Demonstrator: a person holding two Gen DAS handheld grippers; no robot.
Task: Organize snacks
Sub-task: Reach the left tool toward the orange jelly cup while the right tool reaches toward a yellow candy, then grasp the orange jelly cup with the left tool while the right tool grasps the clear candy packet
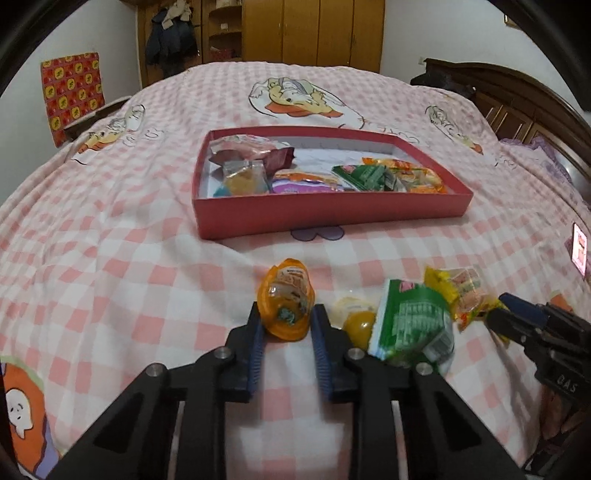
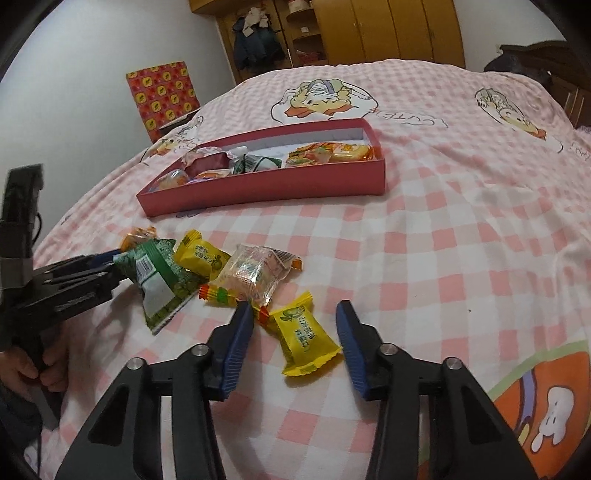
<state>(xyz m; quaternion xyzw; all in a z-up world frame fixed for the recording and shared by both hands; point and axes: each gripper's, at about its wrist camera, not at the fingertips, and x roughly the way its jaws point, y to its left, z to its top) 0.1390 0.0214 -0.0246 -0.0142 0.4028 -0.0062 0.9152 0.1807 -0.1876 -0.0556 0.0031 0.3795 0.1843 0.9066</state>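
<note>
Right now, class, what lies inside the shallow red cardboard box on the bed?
The red box holds mixed snack packets: maroon, green, orange. Anything beneath them is hidden.

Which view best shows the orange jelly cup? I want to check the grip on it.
The left wrist view: the orange jelly cup sits centred between the left hand-held gripper's pads, which press its sides. In the right wrist view only an orange edge peeks out behind the green packet.

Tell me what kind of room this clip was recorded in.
Most likely a home bedroom: the snacks lie on a bed with a pink checked cartoon sheet, a dark wooden headboard stands at one side, and wooden wardrobes line the far wall.
</note>
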